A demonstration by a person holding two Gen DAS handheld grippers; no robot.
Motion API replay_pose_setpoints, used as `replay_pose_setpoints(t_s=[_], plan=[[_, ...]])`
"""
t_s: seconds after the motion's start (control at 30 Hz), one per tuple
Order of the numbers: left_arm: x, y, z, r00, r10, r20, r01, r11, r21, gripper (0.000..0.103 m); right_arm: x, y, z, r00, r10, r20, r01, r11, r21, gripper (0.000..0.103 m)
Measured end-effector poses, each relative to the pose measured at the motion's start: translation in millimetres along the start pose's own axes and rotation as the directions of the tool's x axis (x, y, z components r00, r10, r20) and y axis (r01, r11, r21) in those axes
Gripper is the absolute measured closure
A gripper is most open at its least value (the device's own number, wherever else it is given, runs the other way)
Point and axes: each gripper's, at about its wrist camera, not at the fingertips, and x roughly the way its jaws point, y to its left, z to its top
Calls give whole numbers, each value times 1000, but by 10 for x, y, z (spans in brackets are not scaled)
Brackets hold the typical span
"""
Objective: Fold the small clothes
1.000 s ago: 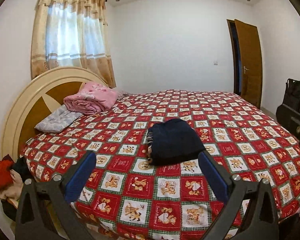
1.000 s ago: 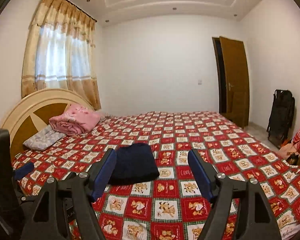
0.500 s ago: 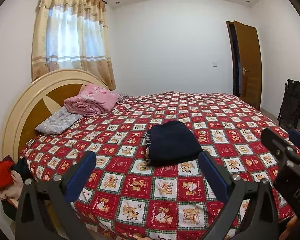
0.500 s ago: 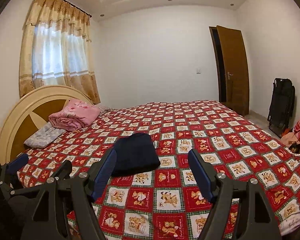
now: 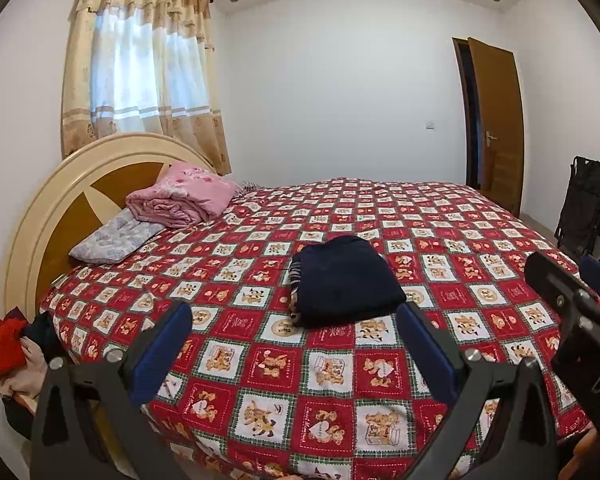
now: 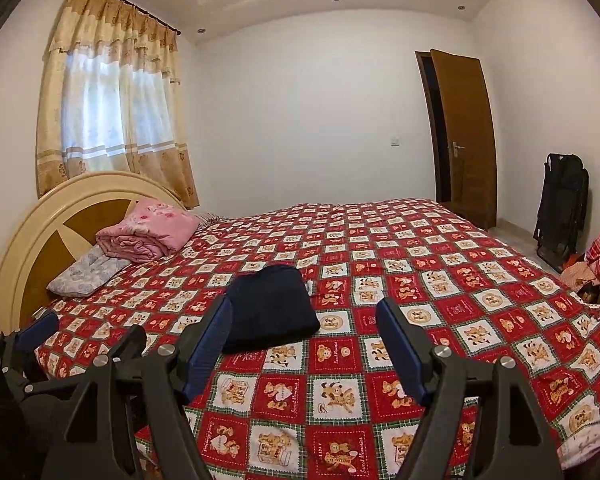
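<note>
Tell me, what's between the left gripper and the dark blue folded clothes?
Only bedspread. In the left wrist view, the open left gripper sits short of the folded clothes, with bare teddy-bear squares in the gap.

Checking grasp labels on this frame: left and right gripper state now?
Left gripper: open, holding nothing, short of the folded navy garment.
Right gripper: open, holding nothing.

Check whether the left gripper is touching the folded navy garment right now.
Apart. The left wrist view shows the open left gripper held short of the navy garment, with patterned bedspread visible between the fingers and the cloth.
</note>
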Motion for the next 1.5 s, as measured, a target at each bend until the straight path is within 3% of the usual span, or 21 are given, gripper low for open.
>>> replay_pose_setpoints(t_s=[1.5], plan=[[38,5,-46,999,19,-28,-19,1000,-24,0,23,20,-28,1000,1,-9,-1,1000,11,28]])
